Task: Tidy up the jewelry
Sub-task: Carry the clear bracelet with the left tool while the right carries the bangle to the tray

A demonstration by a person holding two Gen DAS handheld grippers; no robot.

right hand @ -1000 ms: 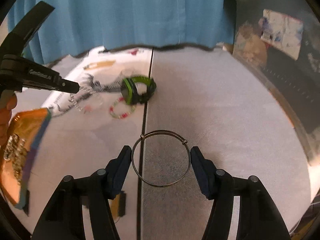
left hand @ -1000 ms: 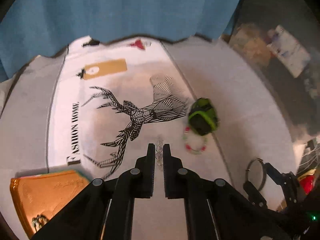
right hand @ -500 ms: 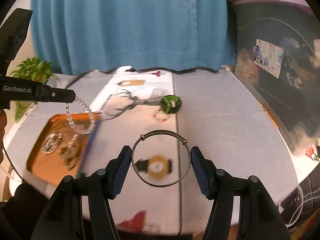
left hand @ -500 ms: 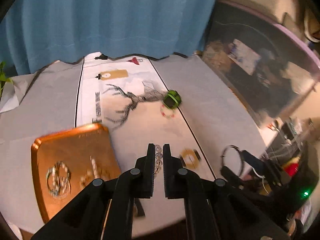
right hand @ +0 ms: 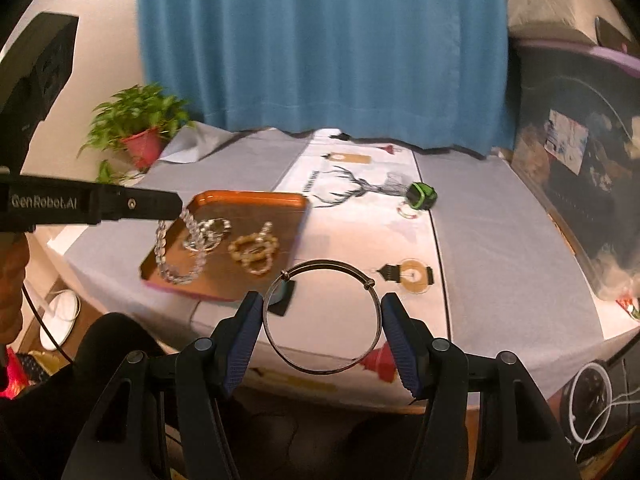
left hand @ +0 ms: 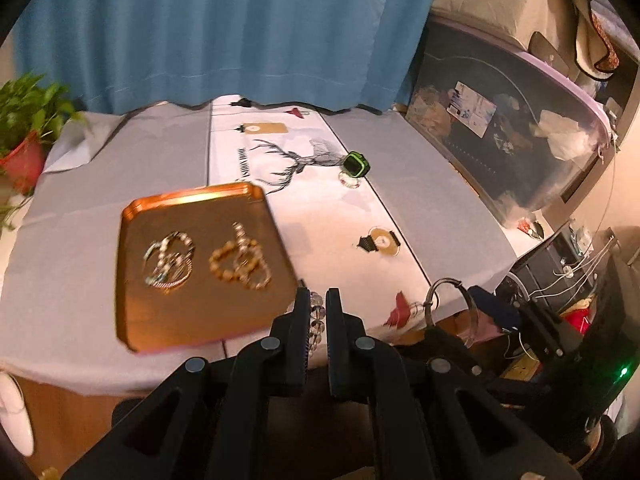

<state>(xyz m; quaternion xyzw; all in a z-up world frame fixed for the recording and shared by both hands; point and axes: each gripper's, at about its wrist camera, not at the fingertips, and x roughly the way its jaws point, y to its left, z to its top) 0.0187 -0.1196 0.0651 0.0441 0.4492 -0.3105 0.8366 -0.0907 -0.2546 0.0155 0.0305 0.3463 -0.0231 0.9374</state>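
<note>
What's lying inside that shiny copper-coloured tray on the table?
The copper-coloured tray holds a tangle of silvery bangles and a cluster of golden-brown bead bracelets. They overlap, so an exact count, or anything beneath them, cannot be seen.

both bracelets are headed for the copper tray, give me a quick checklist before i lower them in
1. Left gripper shut on the clear bead bracelet: ok.
2. Right gripper clamped across the metal bangle: ok.
3. Bare space on the copper tray beside the gold bead bracelets and silver pieces: ok.
4. Bead loop hanging free: ok.
5. Bangle over the tray: not ok, it is off the tray's near corner.
6. Tray lying flat: cannot tell, blurred.
</note>
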